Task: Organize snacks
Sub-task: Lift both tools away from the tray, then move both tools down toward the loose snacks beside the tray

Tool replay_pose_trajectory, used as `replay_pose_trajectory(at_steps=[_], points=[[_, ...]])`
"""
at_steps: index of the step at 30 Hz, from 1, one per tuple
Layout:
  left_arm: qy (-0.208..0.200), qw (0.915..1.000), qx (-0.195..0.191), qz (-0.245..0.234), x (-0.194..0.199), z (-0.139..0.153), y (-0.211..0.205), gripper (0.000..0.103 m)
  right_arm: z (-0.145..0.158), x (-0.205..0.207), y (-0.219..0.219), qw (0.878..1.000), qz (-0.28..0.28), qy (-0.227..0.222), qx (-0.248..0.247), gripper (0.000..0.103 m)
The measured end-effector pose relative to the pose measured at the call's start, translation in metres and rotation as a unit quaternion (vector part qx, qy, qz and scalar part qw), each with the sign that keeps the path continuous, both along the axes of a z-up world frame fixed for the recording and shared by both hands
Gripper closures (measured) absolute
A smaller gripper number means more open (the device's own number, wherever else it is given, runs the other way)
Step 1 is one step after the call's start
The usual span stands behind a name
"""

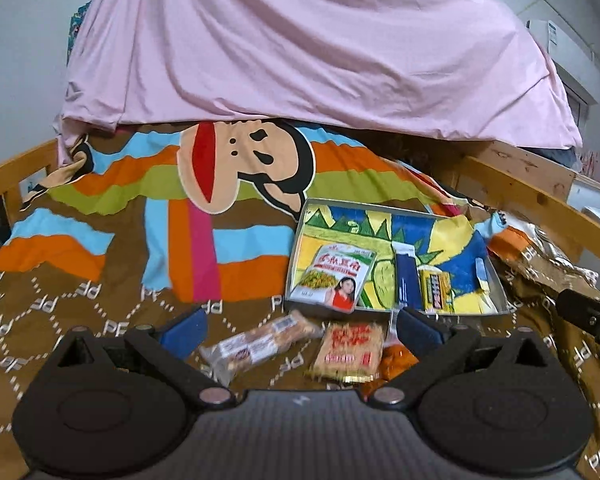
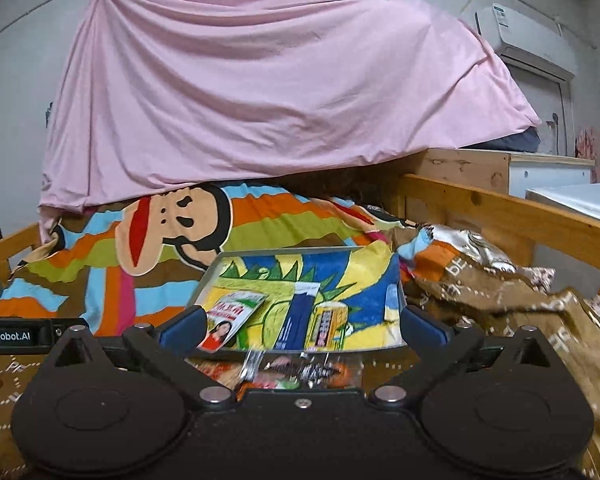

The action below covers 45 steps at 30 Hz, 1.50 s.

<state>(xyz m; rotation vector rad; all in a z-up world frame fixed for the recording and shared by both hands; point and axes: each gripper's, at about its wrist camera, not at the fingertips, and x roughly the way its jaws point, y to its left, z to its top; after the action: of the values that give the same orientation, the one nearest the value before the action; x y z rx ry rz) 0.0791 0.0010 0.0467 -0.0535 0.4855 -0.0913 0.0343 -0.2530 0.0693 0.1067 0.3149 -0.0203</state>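
Both pairs of my jaws stand wide apart and hold nothing. Between the blue pads of my left gripper (image 1: 300,330) lie two snacks on the brown patterned bedspread (image 1: 60,312): a long clear-wrapped biscuit pack (image 1: 260,342) at about eleven o'clock of a flat red-and-yellow packet of sticks (image 1: 350,350). An orange crinkled wrapper (image 1: 396,358) sits just beside that packet at three o'clock, partly hidden by my right-hand pad.

At twelve o'clock from these stands a shallow grey tray with a bright dinosaur drawing on its floor (image 1: 496,276). Inside it a white-and-green pouch showing a woman in red (image 1: 334,278) rests at the tray's nine o'clock side, its lower corner over the near rim. A dark blue slim box (image 1: 405,280) lies in the middle, and a yellow narrow packet (image 1: 436,290) is just beside it at three o'clock.

My right gripper (image 2: 300,330) hovers over the tray's near rim, with blurred wrappers (image 2: 292,372) below it that I cannot tell apart.

Beyond, at twelve o'clock, a striped cartoon-monkey blanket (image 1: 236,168) runs under a hanging pink sheet (image 1: 300,48), with a wooden bed rail (image 1: 540,204) at two o'clock.
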Motion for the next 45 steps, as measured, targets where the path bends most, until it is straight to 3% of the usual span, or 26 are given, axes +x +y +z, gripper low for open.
replay_pose_trajectory(at_steps=[4,10,16,24,45], points=[[0.008,1.0,0.004,0.002,-0.026,-0.007,0.005,0.0,-0.005,-0.022,0.006,1.0,0.007,0.008,0.003,0.001],[0.06,0.9976,0.027,0.021,-0.048,-0.02,0.01,0.0,-0.022,-0.044,0.018,0.999,0.019,0.042,0.007,0.001],[0.073,0.9957,0.05,0.028,-0.062,-0.027,0.012,0.001,-0.036,-0.055,0.03,0.996,0.029,0.079,0.007,0.001],[0.09,0.9933,0.068,0.027,-0.06,-0.033,0.011,0.001,-0.049,-0.053,0.042,0.992,0.038,0.117,-0.006,0.001],[0.144,0.9859,0.069,0.05,-0.037,-0.038,0.018,0.001,-0.066,-0.035,0.046,0.985,0.047,0.164,0.002,0.001]])
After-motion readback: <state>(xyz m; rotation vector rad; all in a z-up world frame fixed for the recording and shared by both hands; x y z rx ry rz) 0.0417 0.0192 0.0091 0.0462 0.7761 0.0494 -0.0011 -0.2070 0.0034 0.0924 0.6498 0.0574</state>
